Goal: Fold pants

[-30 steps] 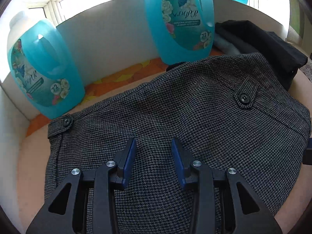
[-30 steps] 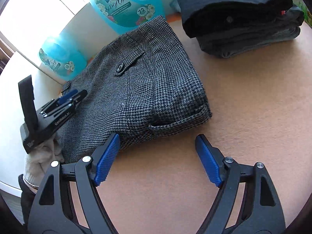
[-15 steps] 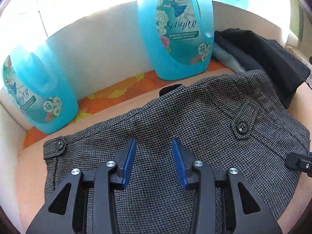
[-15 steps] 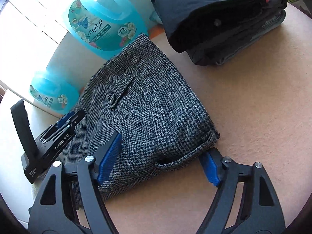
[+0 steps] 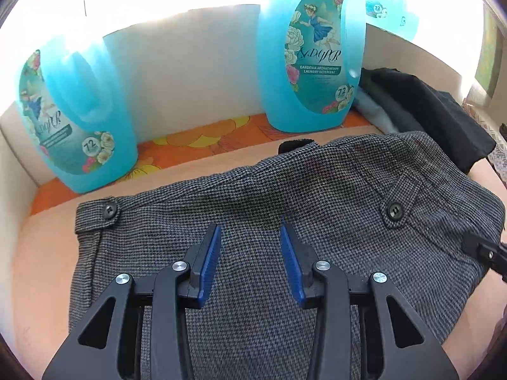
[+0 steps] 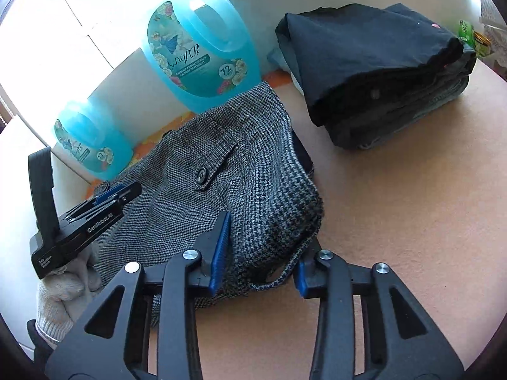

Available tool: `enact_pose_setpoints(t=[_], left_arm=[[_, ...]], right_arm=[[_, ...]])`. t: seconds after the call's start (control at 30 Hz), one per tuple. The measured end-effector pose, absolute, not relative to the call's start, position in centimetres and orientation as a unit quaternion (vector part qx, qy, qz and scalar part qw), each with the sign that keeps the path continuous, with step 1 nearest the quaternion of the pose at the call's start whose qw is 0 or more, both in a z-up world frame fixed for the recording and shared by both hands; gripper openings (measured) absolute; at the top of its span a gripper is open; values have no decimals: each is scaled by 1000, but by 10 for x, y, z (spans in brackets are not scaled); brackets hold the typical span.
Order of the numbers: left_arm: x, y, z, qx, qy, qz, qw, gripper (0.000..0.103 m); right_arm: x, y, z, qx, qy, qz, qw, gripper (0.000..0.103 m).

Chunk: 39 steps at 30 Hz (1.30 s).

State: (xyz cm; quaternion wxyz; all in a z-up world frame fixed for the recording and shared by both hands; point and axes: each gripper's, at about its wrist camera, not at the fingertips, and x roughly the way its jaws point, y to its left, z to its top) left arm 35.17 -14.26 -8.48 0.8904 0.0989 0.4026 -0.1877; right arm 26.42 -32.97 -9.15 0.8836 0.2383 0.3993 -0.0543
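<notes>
Left wrist view: the left gripper [image 5: 250, 243], fingers spread and empty, hangs over the folded grey pants [image 5: 317, 196] on the table [image 5: 38, 253]; two blue detergent jugs [image 5: 310, 57] hold blue liquid.

Right wrist view: the right gripper [image 6: 264, 255] straddles the pants' bunched corner [image 6: 285, 221]; whether it pinches, I cannot tell. A stack of dark clothes [image 6: 380, 72] lies nearby.

A home laundry corner — detergent jugs [image 5: 312, 63], folded clothes stack [image 6: 380, 72].

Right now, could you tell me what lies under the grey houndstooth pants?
Under the grey houndstooth pants a dark fabric edge peeks out on the peach table; the rest is covered.
</notes>
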Motion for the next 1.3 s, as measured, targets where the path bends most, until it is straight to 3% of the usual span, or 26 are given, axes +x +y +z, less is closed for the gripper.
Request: enact_pose_setpoints(t=[0.37,0.6,1.0,1.3], left_arm=[[307,-135,-110,124,432,-212,868,39],[302,-114,-95,78,422,-206,879,39],[261,44,-28,-40,345,-100,933,38],[224,127,-22,-87,322,-29,942,38]], right_arm=[[260,-341,-103,263,411,-52,872,26],[265,-319,-71,202,383,-59,899,24],[281,-204,-2,29,314,-10,949,22],[308,-75,-12,-61,321,87,941,20]])
